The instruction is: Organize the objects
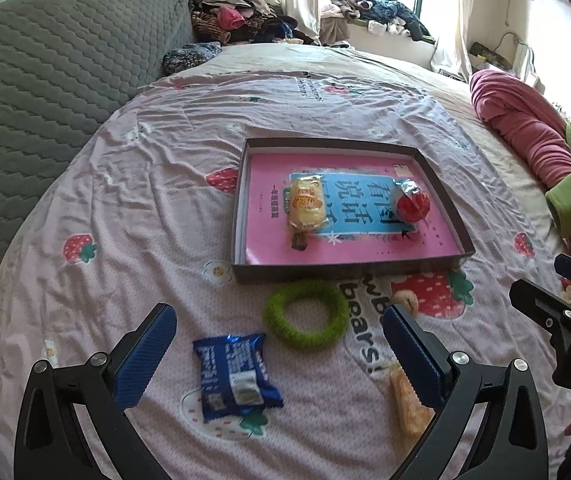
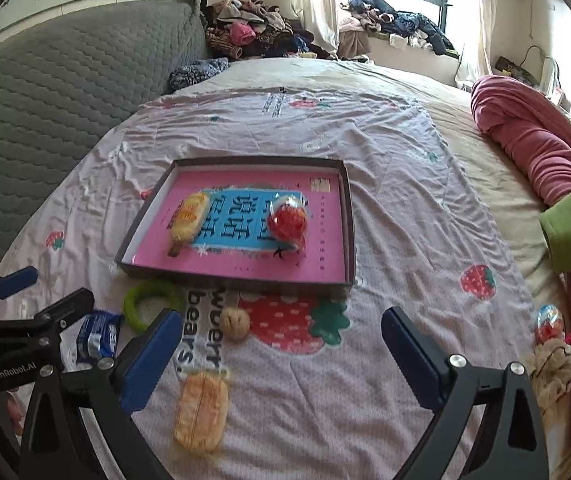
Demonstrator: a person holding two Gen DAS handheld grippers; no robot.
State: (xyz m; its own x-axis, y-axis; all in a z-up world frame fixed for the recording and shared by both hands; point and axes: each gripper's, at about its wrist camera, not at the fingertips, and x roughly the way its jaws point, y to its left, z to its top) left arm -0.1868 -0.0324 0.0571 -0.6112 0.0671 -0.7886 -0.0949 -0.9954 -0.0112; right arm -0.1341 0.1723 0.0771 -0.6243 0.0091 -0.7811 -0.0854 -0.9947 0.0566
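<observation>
Both tools gape empty; only the right wrist view shows the foil egg beside blankets.

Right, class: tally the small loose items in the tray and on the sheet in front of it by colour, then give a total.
Yellow: 2, snack cake in tray, pastry packet on sheet
Red: 1, foil snack in tray
Blue: 1, biscuit packet
Green: 1, ring
Beige: 1, small ball
Total: 6
</observation>
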